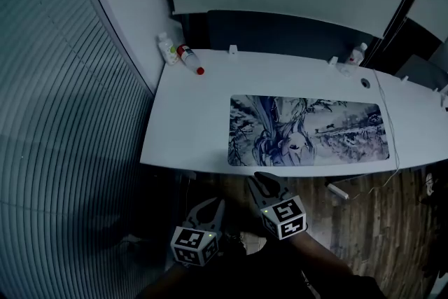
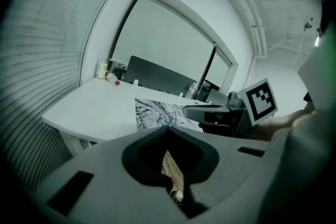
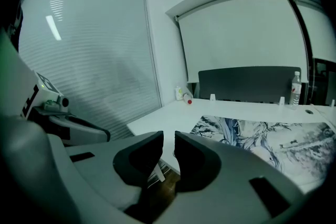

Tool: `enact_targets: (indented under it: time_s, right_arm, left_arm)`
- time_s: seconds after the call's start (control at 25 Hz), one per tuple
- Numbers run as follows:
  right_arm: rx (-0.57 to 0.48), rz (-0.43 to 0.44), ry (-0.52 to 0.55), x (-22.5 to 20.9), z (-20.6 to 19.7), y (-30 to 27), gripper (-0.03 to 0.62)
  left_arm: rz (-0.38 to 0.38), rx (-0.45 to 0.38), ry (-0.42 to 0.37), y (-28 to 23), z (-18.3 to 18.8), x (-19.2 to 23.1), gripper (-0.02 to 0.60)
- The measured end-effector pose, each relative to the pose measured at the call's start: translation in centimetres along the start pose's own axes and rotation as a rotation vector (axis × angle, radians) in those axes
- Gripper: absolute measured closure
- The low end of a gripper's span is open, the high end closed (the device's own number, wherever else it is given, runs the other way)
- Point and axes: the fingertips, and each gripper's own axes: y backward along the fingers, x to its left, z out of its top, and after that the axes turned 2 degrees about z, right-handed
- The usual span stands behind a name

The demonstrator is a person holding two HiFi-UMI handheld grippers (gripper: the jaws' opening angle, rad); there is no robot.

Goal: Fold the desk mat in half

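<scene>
The mat lay flat and unfolded on the desk, printed side up, its long near edge just inside the desk's front edge and its left end about mid-desk. A thin cable ran down close beside its right end, and two bottles stood well apart at the back left corner. Both tools hung below and in front of the desk, short of the mat. The right gripper had its jaws only a narrow slit apart with nothing in them; the left gripper had its jaws closed tip to tip, also empty. The likeliest trouble seemed to be the pickup: a thin mat lying flush gives little to bite, so a slit that narrow, or a closed jaw, could skate over the edge and push the mat back across the smooth desk instead of lifting it. If only one end were caught, the fold would probably come out skewed, with the edges not meeting. Lifting the right end carelessly might also snag the cable and drag it along.
</scene>
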Motion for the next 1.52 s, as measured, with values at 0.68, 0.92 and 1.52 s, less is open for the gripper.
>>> enact_targets:
  time_s: [0.68, 0.92, 1.52]
  right_arm:
    - [0.327, 0.066, 0.175, -3.0, -7.5, -11.5, 0.447]
    - [0.374, 0.102, 0.219, -2.6, -8.7, -13.7, 0.441]
    - [0.469, 0.089, 0.259, -2.6, -10.1, -15.3, 0.441]
  left_arm:
    - [0.066, 0.018, -0.001, -1.9, 0.1, 2.1, 0.575]
    - [0.082, 0.032, 0.026, -2.0, -0.9, 2.8, 0.575]
    - [0.074, 0.045, 0.055, -2.3, -1.9, 2.6, 0.575]
